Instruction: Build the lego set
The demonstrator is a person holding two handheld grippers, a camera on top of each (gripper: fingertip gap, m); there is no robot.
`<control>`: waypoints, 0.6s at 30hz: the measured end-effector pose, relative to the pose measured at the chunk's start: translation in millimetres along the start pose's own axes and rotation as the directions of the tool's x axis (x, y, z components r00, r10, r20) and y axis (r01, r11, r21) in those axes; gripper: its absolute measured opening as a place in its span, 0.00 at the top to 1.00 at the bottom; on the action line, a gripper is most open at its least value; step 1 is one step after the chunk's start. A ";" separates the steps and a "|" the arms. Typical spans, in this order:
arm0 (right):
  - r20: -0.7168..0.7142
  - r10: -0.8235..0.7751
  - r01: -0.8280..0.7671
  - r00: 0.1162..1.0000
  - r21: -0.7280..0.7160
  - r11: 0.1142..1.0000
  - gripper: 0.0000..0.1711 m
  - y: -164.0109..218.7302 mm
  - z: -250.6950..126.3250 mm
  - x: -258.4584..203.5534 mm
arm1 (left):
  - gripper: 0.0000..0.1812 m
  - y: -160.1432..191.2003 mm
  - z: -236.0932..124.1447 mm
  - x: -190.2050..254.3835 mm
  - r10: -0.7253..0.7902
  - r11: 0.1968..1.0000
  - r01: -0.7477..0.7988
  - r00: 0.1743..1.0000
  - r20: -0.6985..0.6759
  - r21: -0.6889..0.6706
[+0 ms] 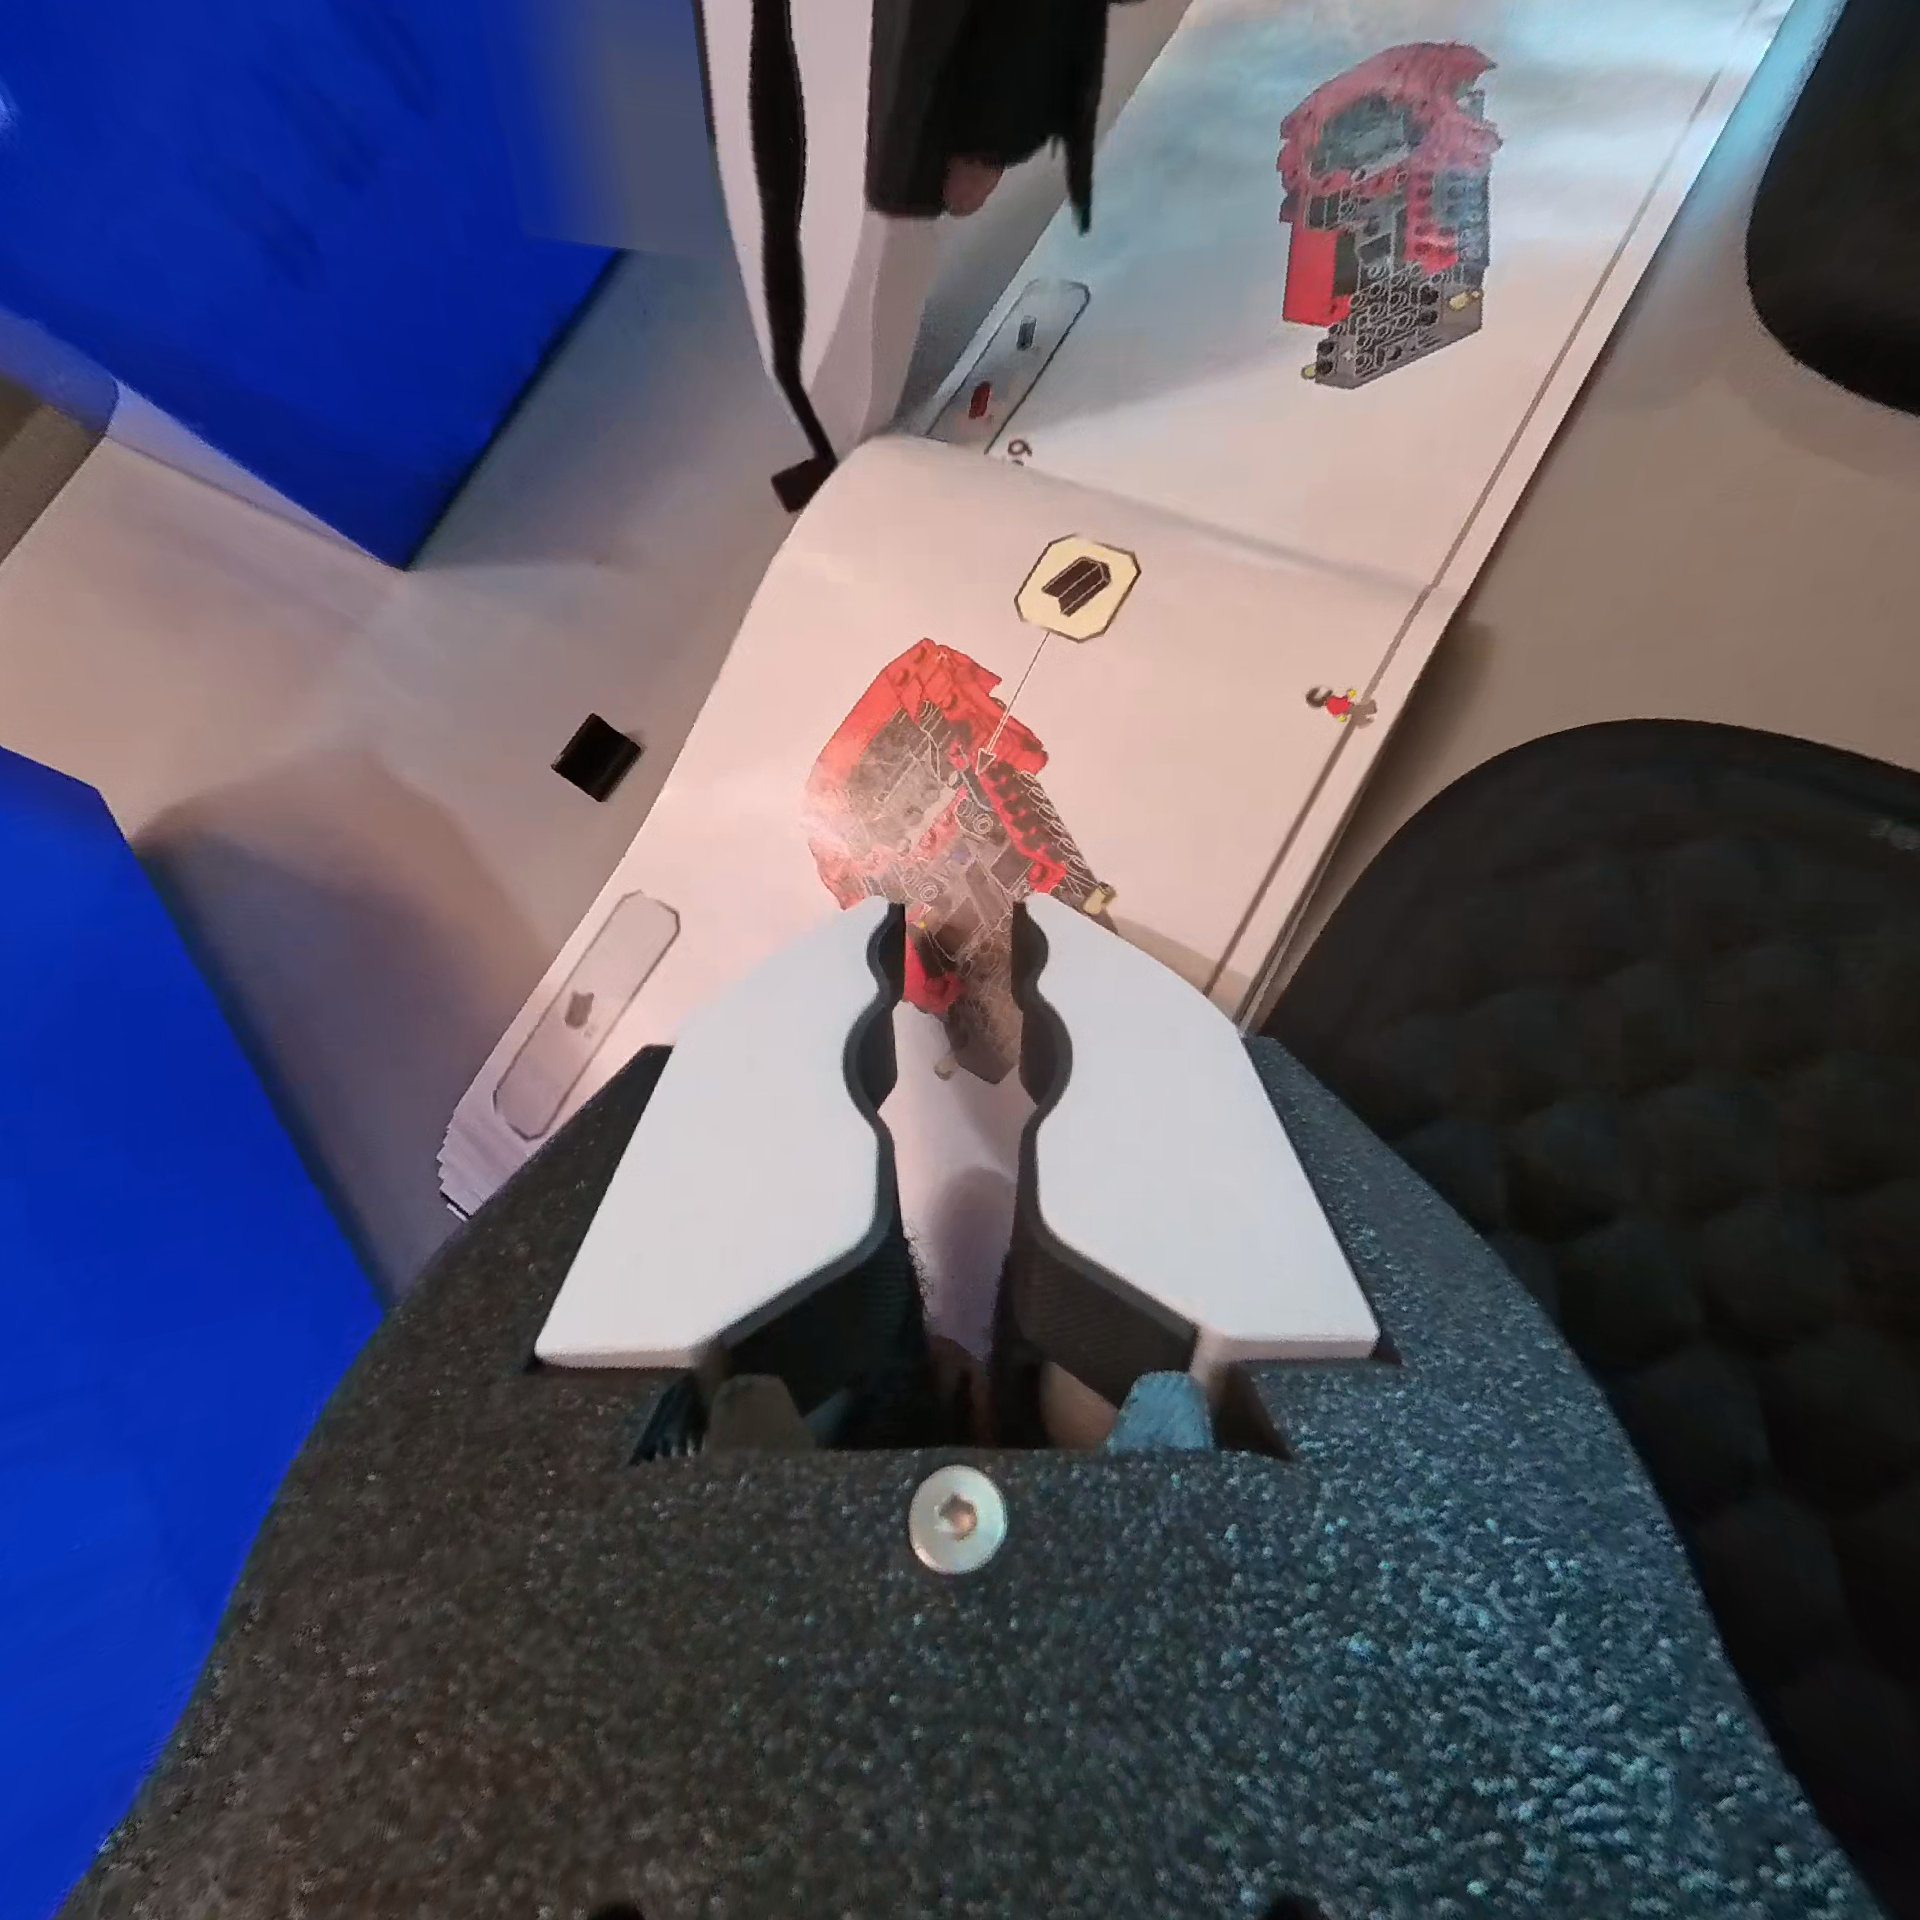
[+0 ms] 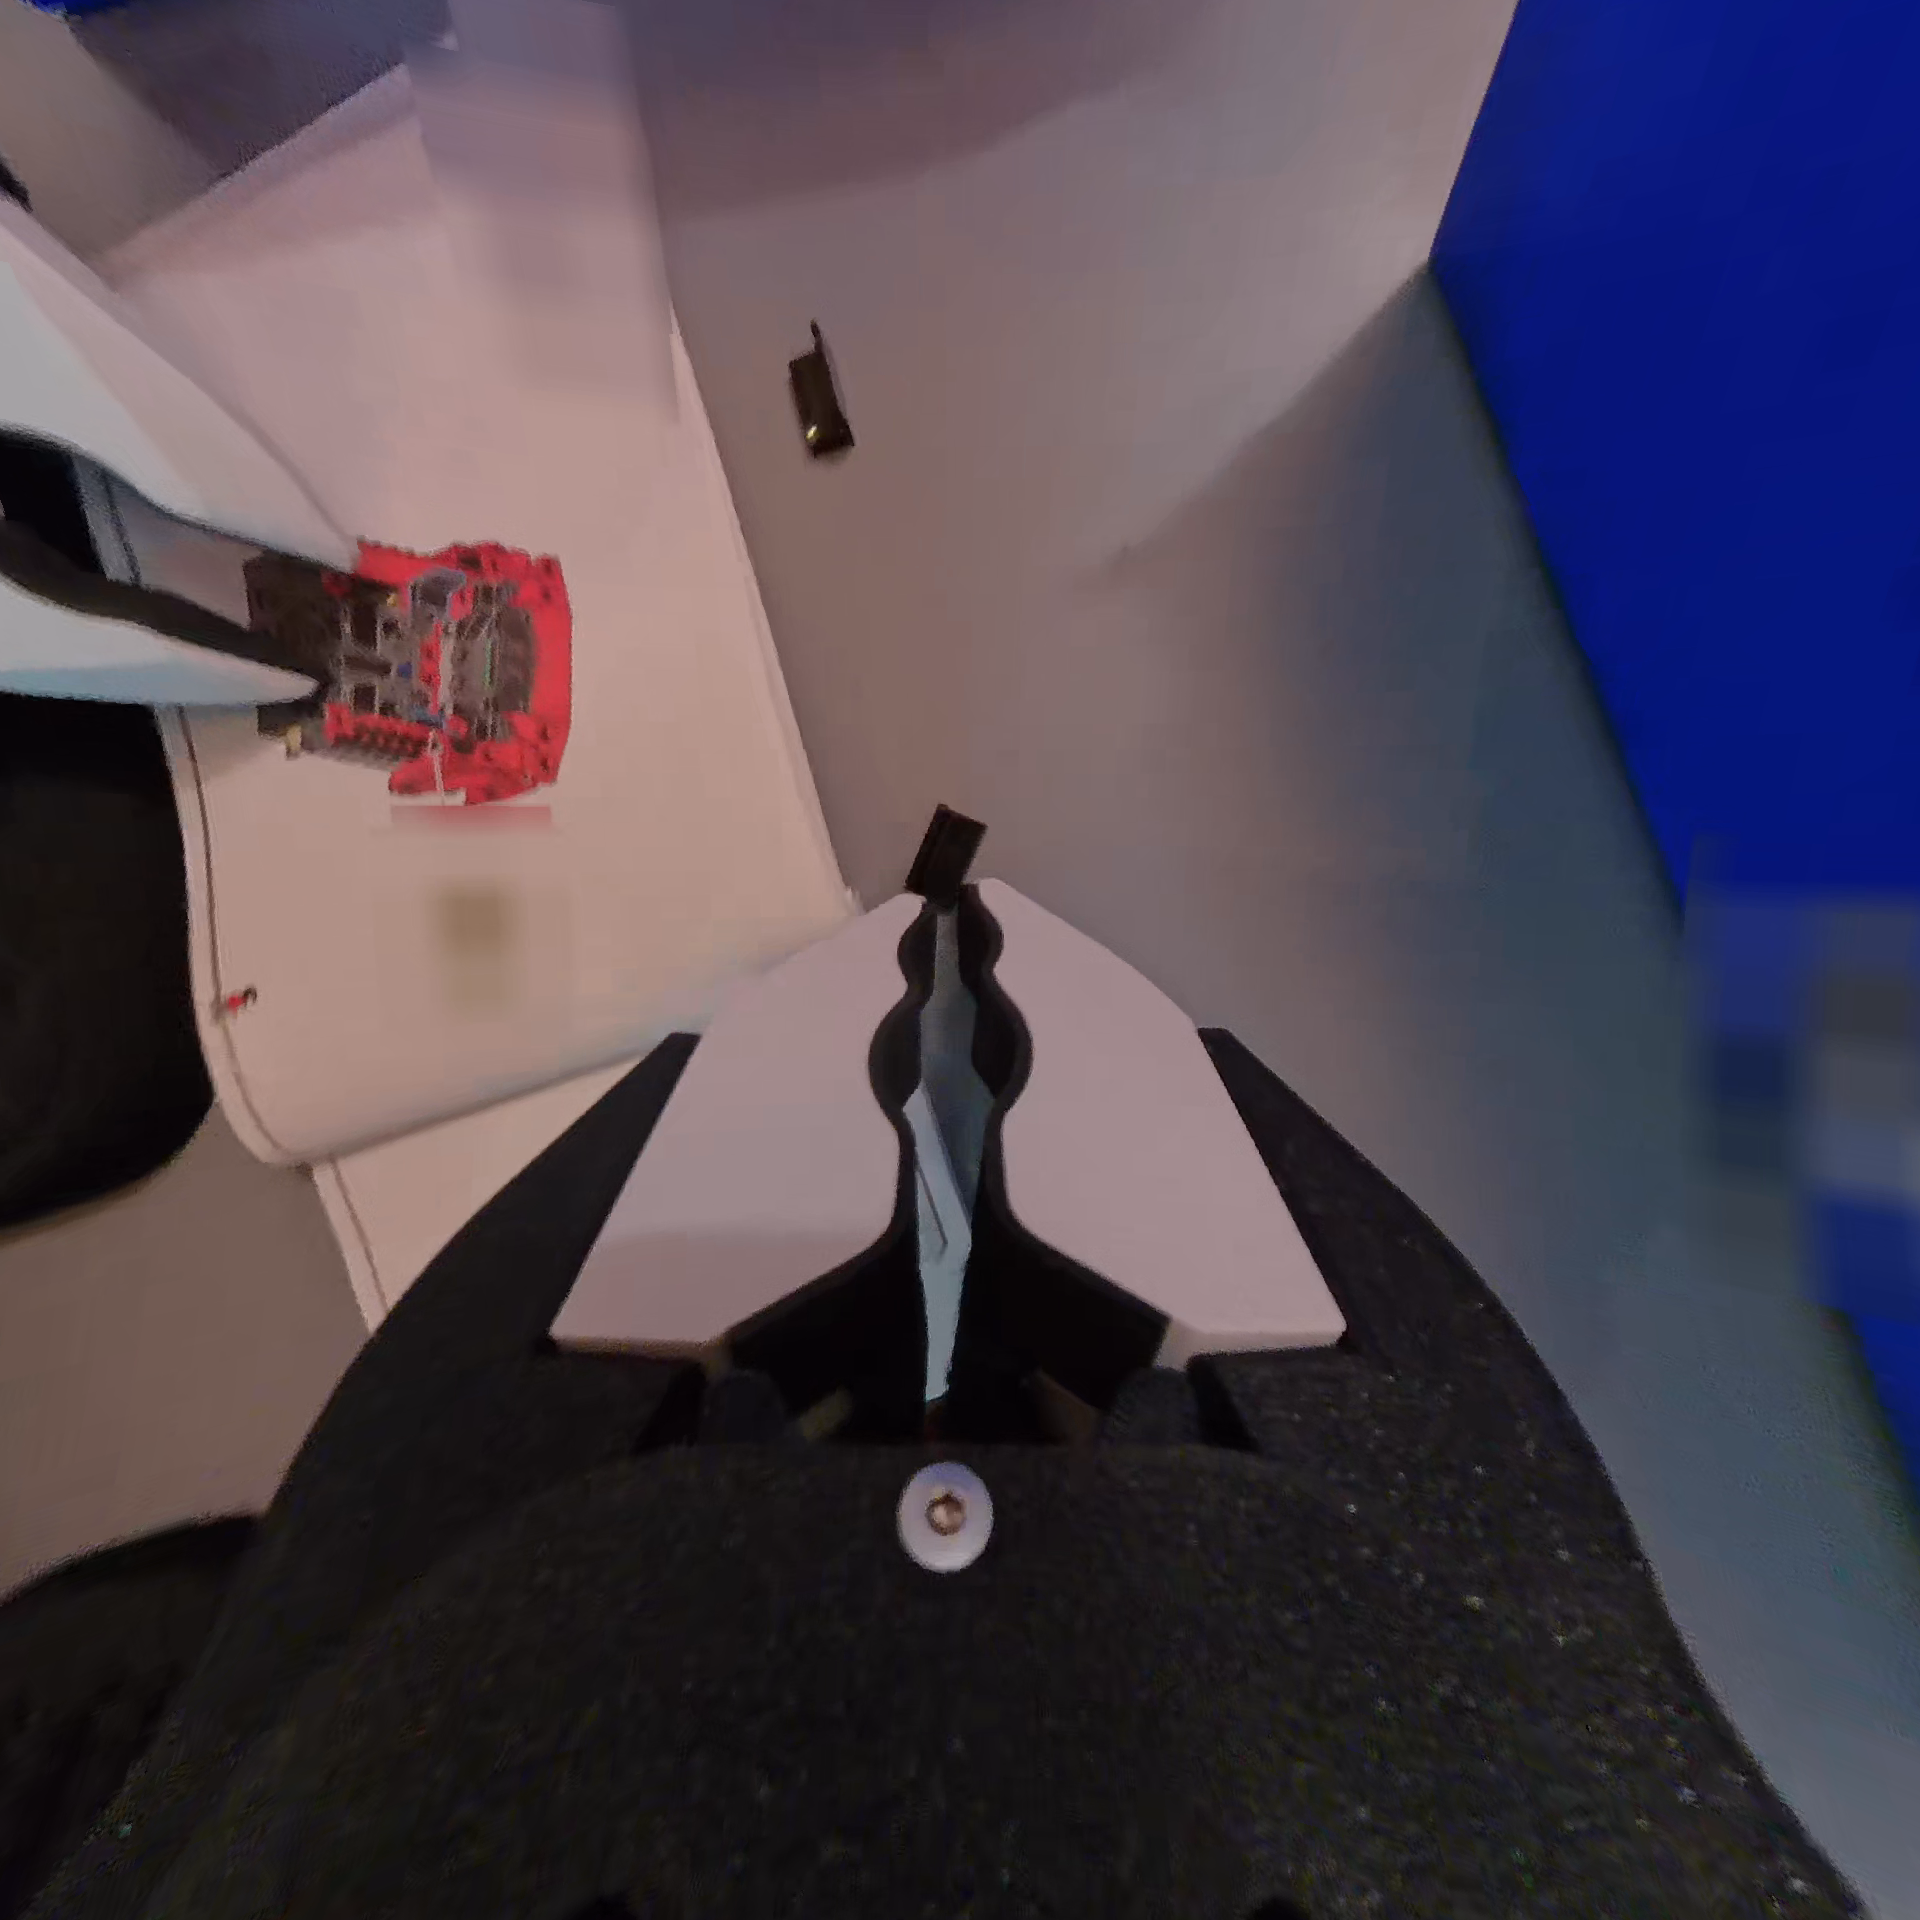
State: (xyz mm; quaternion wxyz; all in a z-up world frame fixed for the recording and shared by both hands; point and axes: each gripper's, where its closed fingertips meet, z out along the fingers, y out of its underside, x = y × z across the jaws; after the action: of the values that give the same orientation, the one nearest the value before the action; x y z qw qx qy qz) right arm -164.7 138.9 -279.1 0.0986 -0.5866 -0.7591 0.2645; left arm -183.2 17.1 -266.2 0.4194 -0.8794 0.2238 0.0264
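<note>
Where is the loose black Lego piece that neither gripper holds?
In the left wrist view, the black piece lies on the white table, just left of the open instruction booklet and apart from it.

You are working with two tools: the left tool point(image 1: 951, 914) and the right tool point(image 2: 951, 894). You are seeing one red and grey lego model point(image 2: 436, 675), one open instruction booklet point(image 1: 1195, 623), and two small black pieces: one point(image 2: 945, 847) at the right tool's tip, one point(image 2: 821, 400) lying apart on the surface point(image 2: 1143, 623). Two blue boxes point(image 1: 156, 1143) point(image 1: 312, 260) are showing in the left wrist view.
</note>
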 end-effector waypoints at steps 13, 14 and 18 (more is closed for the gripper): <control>0.191 -0.521 0.541 0.832 -0.073 0.838 0.83 -13.8 0.6 1.4 | 0.90 -0.2 0.1 1.7 0.008 1.000 -0.008 1.000 -0.007 0.001; 0.227 -0.512 0.538 0.829 -0.073 0.840 0.84 -14.5 3.9 0.0 | 0.90 -0.4 -0.1 1.7 0.009 1.000 -0.009 1.000 -0.007 0.003; 0.263 -0.455 0.479 0.851 -0.031 0.878 0.90 -21.2 10.2 -0.2 | 0.90 -0.9 -0.4 2.8 0.008 1.000 -0.008 1.000 -0.020 0.013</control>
State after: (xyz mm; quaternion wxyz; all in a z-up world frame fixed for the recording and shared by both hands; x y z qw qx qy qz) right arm -187.1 132.1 -276.7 0.0365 -0.3510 -0.8967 0.2673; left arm -180.4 16.3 -266.0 0.4225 -0.8760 0.2318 0.0179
